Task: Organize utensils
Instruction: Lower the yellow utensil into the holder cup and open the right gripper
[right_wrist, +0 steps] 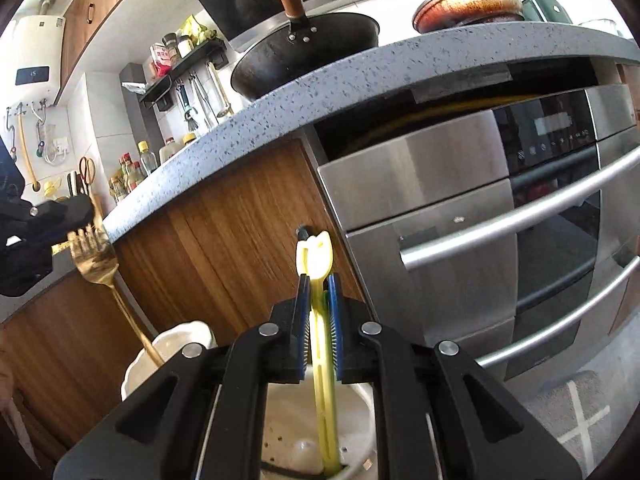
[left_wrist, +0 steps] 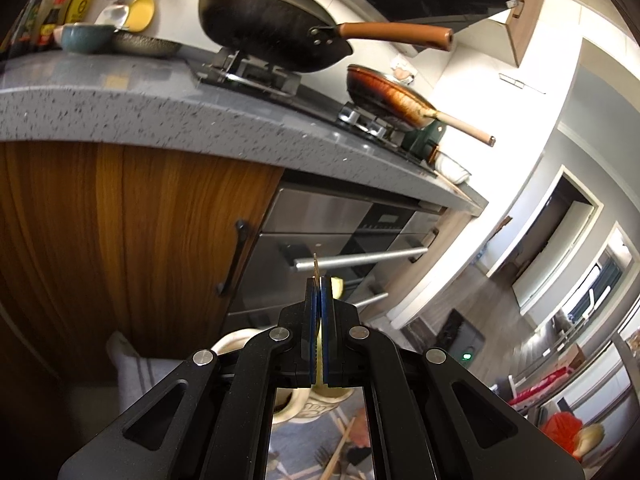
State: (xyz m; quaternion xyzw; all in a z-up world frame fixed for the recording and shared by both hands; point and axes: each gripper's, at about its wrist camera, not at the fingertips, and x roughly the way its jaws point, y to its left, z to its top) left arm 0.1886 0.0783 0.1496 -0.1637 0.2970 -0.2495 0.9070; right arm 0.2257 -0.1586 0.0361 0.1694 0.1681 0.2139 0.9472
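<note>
My left gripper [left_wrist: 320, 285] is shut on a gold fork [left_wrist: 316, 265], seen edge-on as a thin strip between the pads. The right wrist view shows that left gripper [right_wrist: 86, 210] at the left edge. There the fork [right_wrist: 96, 258] stands tines up, its handle slanting down into a white scalloped cup [right_wrist: 172, 340]. My right gripper [right_wrist: 318, 282] is shut on a yellow plastic utensil [right_wrist: 316, 258] with a tulip-shaped top. Its lower end reaches into a white holder [right_wrist: 288, 436] with small holes, right below the fingers.
Close ahead are a wooden cabinet door [right_wrist: 224, 248] and a steel oven [right_wrist: 460, 216] with bar handles. The grey speckled counter [left_wrist: 120, 108] overhangs them, carrying a black wok [left_wrist: 272, 24] and a brown pan [left_wrist: 384, 96]. Chopsticks [left_wrist: 340, 444] lie on the floor mat below.
</note>
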